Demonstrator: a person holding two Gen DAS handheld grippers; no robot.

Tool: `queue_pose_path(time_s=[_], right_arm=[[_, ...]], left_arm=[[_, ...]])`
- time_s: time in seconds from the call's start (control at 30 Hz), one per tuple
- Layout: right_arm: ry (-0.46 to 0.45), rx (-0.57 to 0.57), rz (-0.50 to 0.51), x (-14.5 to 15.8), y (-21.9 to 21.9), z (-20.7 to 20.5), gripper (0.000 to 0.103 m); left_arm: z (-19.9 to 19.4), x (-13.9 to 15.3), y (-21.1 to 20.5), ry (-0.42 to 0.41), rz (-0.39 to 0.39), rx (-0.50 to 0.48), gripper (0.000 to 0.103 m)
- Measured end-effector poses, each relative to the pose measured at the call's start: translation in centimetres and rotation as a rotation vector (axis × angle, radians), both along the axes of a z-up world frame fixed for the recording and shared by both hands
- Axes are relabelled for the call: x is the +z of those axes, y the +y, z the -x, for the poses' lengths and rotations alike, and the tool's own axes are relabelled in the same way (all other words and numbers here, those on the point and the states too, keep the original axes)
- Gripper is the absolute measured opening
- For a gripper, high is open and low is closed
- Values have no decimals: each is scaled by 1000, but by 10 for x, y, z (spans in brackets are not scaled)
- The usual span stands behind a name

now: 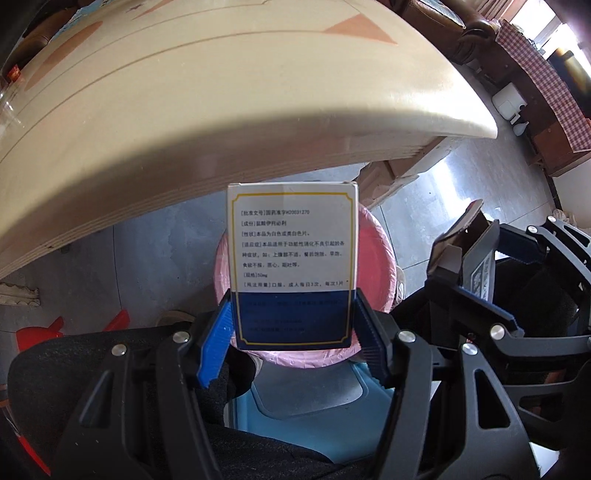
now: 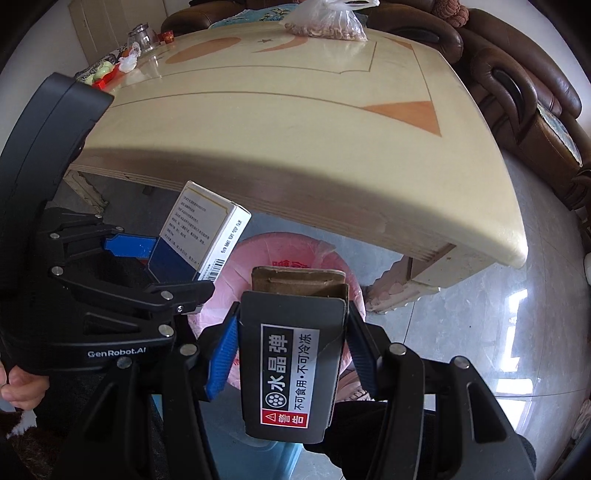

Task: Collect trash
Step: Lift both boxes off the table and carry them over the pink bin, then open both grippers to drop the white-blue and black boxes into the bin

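Note:
My left gripper (image 1: 293, 325) is shut on a white and blue medicine box (image 1: 291, 254), held upright with its printed face toward the camera. Behind the box is a bin lined with a pink bag (image 1: 376, 258). My right gripper (image 2: 290, 347) is shut on a dark grey carton (image 2: 291, 369) with a white label and a red warning mark; its open brown flap points at the pink bag (image 2: 258, 254). In the right wrist view the left gripper (image 2: 155, 273) and the medicine box (image 2: 201, 236) sit at the left. In the left wrist view the right gripper (image 1: 476, 273) and its carton (image 1: 458, 240) show at the right.
A cream table (image 2: 295, 122) with orange inlays overhangs the bin; its front edge (image 1: 221, 155) is close above both boxes. A bag of nuts (image 2: 328, 22) and a glass jar (image 2: 142, 37) stand at its far side. A brown sofa (image 2: 524, 85) is on the right, a blue stool (image 1: 314, 398) below.

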State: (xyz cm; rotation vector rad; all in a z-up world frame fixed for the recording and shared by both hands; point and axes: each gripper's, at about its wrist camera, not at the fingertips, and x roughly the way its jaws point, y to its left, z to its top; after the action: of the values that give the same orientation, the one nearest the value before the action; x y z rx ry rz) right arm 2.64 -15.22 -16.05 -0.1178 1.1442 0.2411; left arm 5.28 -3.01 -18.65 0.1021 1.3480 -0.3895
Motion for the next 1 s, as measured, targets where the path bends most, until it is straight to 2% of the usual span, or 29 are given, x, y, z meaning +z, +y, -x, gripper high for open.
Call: queue_pose_path(time_s=[0.13,0.43,0.77,1.0], right_arm=[[33,-21,-8,-21,-5,-1,54],[60,-57,45,-71,-12,-4,54],[120,-97,17,-123,-23,-27,54],[167,-121,-28,-143,-25,-44,54]], left_arm=[[1,-21,0,60,20,-1,60],[-7,-77,0,161,-10,34,60],[-18,-139,-1,307,-22,76,60],[-33,-167,-1,350,-46,104,60]])
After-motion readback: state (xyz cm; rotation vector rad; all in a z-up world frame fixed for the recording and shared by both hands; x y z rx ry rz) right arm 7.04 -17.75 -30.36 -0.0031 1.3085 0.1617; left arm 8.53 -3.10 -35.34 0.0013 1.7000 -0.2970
